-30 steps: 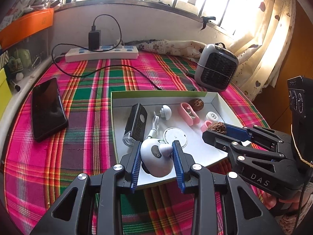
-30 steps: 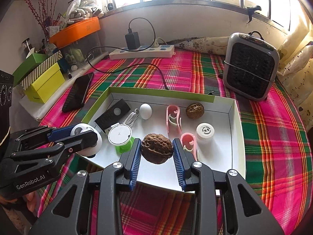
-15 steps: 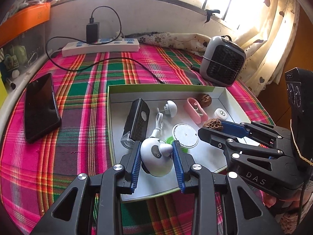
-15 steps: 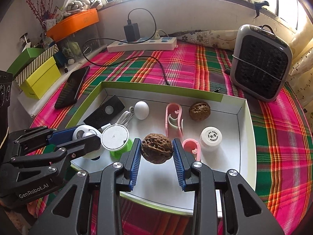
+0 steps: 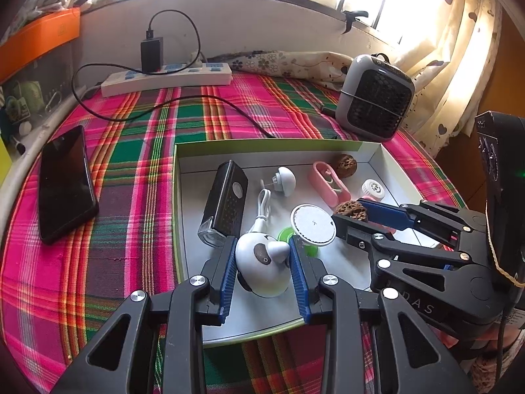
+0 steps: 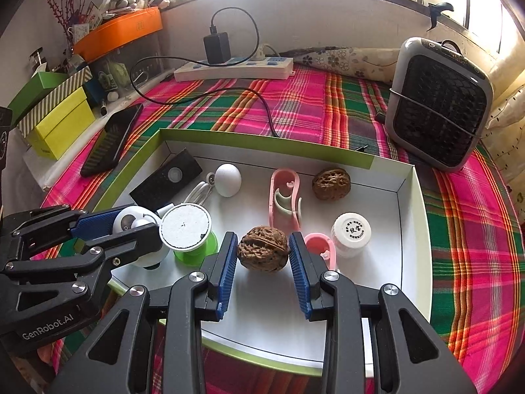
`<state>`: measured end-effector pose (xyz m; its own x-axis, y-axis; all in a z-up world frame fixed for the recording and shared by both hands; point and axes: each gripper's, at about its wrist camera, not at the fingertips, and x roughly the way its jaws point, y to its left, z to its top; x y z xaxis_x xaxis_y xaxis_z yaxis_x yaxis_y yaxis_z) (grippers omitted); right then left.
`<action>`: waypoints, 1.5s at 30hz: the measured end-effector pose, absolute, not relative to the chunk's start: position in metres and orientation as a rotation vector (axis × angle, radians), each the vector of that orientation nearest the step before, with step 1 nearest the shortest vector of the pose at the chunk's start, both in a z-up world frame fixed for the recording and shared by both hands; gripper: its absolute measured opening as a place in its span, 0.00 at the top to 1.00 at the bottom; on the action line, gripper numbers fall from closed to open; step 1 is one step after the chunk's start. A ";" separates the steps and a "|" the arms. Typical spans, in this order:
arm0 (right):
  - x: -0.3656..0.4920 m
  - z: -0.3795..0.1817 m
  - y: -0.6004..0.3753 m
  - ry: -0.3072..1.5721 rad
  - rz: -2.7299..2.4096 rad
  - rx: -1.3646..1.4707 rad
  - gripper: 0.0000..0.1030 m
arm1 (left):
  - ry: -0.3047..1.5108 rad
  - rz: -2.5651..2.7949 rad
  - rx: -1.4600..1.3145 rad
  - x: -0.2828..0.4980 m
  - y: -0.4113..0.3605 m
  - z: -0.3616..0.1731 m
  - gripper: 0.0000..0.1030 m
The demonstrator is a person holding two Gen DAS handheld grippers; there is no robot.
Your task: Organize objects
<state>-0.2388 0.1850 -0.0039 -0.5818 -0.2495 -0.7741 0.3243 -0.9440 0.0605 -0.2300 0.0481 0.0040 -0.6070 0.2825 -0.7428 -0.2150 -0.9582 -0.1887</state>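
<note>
Working over a shallow white cardboard tray with a green rim (image 6: 414, 239) on a pink-and-green plaid cloth (image 6: 305, 105), both tools carry loads. Left gripper (image 5: 262, 262): blue pads narrowed onto one round white toy with a brown patch (image 5: 261, 264), held above the tray's near-left corner. Right gripper (image 6: 264, 251): pads narrowed onto one wrinkled brown walnut (image 6: 264, 252), held over the tray's near middle, just beside the left gripper. Count of walnuts: two, the second walnut (image 6: 331, 184) lying at the far side of the tray near its back wall. Pink plastic clips: two, a long pink clip (image 6: 283, 197) in the tray's centre and a smaller pink clip (image 6: 320, 246) just right of the held walnut, beside one small white capped jar with printed characters (image 6: 351, 233). Also in the tray, one each: black rectangular device with a round button (image 6: 165, 182), white egg-shaped piece on a white cord (image 6: 228, 180), green spool with a white round top (image 6: 187, 229). Outside the tray, one each: black phone (image 5: 65, 180) lying flat on the cloth to the left, white power strip with a black charger plugged in (image 5: 167, 77) at the back, grey small heater with a black grille (image 6: 439, 111) at the back right.
</note>
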 end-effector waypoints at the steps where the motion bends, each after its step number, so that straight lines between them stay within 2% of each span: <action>1: -0.239 -0.004 0.185 0.125 -2.536 1.220 0.67 | -0.118 2.588 -1.218 -0.230 0.048 0.004 0.72; 10: -0.237 -0.004 0.184 0.133 -2.554 1.218 0.67 | -0.106 2.589 -1.227 -0.230 0.050 0.002 0.71; 16: -0.234 -0.002 0.187 0.120 -2.575 1.204 0.55 | -0.104 2.609 -1.234 -0.229 0.049 0.004 0.70; 19: -0.232 0.000 0.189 0.107 -2.584 1.200 0.48 | -0.097 2.621 -1.233 -0.226 0.050 0.006 0.65; 25: -0.224 0.005 0.193 0.083 -2.612 1.187 0.48 | -0.072 2.669 -1.234 -0.218 0.051 0.009 0.61; 42: -0.183 0.024 0.202 0.054 -2.701 1.111 0.47 | -0.021 2.767 -1.174 -0.178 0.058 0.027 0.60; 45: -0.173 0.026 0.202 0.063 -2.711 1.106 0.42 | -0.002 2.790 -1.171 -0.169 0.059 0.028 0.60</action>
